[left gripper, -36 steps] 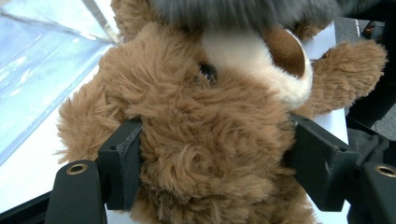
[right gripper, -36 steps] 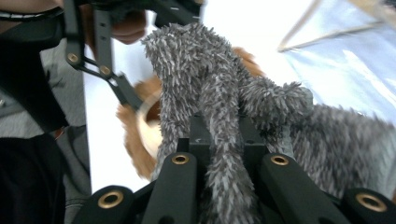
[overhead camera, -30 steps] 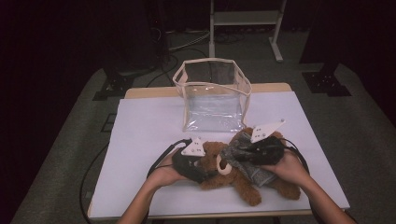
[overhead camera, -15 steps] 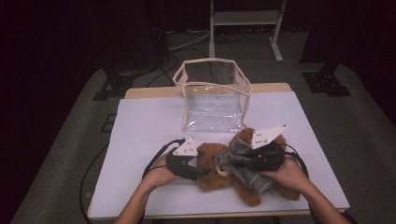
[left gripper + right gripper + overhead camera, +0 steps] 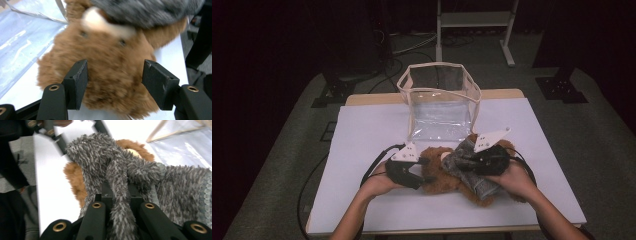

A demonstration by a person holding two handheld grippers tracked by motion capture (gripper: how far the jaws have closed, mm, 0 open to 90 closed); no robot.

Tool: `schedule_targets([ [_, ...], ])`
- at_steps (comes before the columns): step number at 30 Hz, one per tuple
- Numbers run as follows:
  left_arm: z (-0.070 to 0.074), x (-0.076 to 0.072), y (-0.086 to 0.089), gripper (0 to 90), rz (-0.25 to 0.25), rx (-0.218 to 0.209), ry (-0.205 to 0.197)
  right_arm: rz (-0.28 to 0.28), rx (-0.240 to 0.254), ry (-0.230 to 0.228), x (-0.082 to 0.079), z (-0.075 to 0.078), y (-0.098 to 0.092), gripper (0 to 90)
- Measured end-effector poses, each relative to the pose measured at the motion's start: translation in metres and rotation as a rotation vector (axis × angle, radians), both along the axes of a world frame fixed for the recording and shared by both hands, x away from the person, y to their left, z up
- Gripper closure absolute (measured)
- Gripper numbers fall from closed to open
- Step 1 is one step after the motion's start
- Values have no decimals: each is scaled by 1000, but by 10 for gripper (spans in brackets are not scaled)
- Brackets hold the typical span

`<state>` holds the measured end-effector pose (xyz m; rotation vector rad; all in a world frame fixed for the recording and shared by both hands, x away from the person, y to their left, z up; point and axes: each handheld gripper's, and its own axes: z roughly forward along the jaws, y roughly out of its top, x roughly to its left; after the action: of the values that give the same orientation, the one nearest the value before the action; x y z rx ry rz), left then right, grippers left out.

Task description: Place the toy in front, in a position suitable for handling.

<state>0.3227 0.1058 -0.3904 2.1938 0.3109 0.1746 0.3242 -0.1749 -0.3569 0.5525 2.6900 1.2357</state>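
A brown teddy bear (image 5: 439, 181) lies on the white table (image 5: 362, 145), with a grey fuzzy cloth (image 5: 479, 186) draped over it. My left gripper (image 5: 429, 175) comes in from the left. Its jaws have just been closing, and they now press on either side of the bear's head (image 5: 110, 70), left gripper (image 5: 115, 80). The grey cloth (image 5: 145, 12) hangs over the bear's muzzle. My right gripper (image 5: 458, 162) lies across the bear from the right. In the right gripper view, the right gripper (image 5: 117, 195) is shut on a fold of the grey cloth (image 5: 100, 152), with the bear (image 5: 75, 182) underneath.
A clear plastic bag (image 5: 439, 100) with a beige rim stands open just behind the bear, mid-table. Its wall shows as the bag (image 5: 20, 37) and the bag (image 5: 190, 145) in the gripper views. Cables trail from both grippers. Dark floor and a stand's legs lie beyond the table.
The left jaws have drawn in onto the bear's head. The right gripper has shifted a little to the left with the grey cloth, and the bear has slid slightly left.
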Motion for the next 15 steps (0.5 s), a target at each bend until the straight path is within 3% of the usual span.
schedule_targets([
  [4,-6,6,-5,413,26,11,-10,8,7,-3,3,5,5,803],
  [8,-5,12,-9,410,55,8,-26,62,22,-18,-5,11,19,803],
  [12,-2,14,-9,397,58,15,-32,76,-11,-20,-3,6,31,803],
  [15,-1,13,-5,385,55,10,-33,70,-29,-5,-2,-3,22,803],
])
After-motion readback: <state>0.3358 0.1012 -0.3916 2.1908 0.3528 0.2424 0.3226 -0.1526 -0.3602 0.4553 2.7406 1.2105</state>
